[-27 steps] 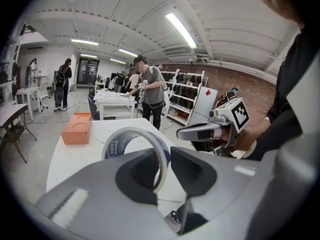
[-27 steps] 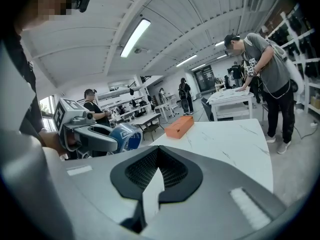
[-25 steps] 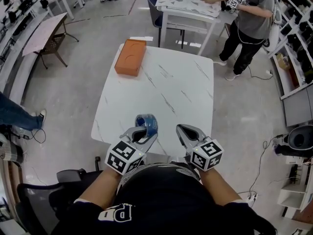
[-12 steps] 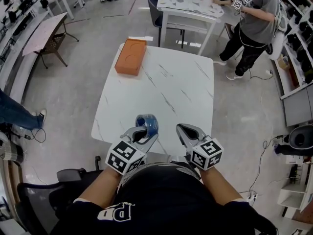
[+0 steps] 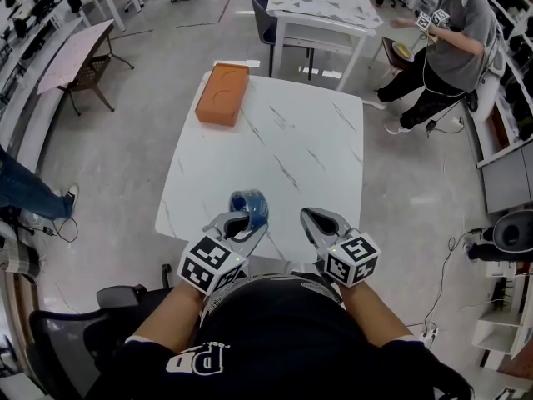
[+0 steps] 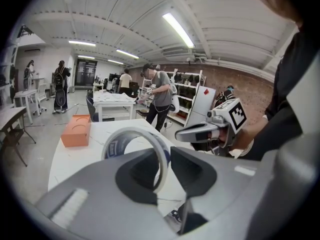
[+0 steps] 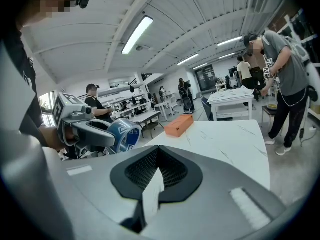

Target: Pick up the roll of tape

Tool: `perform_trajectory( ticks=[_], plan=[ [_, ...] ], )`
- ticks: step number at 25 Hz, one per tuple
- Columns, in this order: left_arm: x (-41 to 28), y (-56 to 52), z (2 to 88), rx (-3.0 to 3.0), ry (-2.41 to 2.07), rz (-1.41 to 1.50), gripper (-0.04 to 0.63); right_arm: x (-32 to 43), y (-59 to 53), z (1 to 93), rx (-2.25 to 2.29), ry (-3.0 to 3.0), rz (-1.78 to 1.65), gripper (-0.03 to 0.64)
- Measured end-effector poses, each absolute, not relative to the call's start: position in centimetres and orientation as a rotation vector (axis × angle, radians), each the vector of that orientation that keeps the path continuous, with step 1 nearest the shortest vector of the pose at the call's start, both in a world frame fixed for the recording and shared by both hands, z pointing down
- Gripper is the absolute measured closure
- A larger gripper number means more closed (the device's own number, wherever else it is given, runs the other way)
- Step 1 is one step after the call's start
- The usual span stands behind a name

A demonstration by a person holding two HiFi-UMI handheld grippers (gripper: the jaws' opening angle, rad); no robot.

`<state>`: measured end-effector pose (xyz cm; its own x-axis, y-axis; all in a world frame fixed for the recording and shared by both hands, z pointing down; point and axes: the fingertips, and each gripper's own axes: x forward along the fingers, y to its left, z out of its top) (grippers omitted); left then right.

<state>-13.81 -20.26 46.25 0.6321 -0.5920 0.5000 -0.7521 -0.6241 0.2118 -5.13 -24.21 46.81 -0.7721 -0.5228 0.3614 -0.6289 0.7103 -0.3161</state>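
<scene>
Grey concrete floor runs all round, with shelving down the right wall and a person (image 5: 445, 48) in a grey top standing at the far right. Another table (image 5: 321, 2) with a patterned top sits behind, and a pale bench (image 5: 75, 52) angles off on the left.

Centre of it all is the white marbled worktop (image 5: 316, 140). On its far left corner lies an orange box (image 5: 222, 96), well apart from everything else.

At the near edge the wearer holds both grippers out side by side, each with its marker cube. The left gripper (image 5: 250, 221) is clamped on the roll (image 5: 248, 203). In the left gripper view the roll's wall runs down between the two pads, one jaw inside the ring and the other outside it. The right gripper (image 5: 306, 217) hangs just beside it to the right, jaws pressed together with nothing between them.

The roll is blue tape on a pale core and stands upright on edge. It sticks out past the left gripper's tips, over the near part of the worktop. From the right gripper view it sits at the end of the left jaws. I cannot tell whether its lower rim touches the surface.
</scene>
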Motion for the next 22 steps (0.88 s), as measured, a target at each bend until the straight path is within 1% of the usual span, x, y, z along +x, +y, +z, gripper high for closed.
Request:
perform_trajectory(
  ticks=[22],
  plan=[
    [-13.24, -20.67, 46.52, 2.452, -1.061, 0.569, 0.460, -4.93, -24.22, 47.48, 0.901, -2.666, 0.653, 0.618]
  ],
)
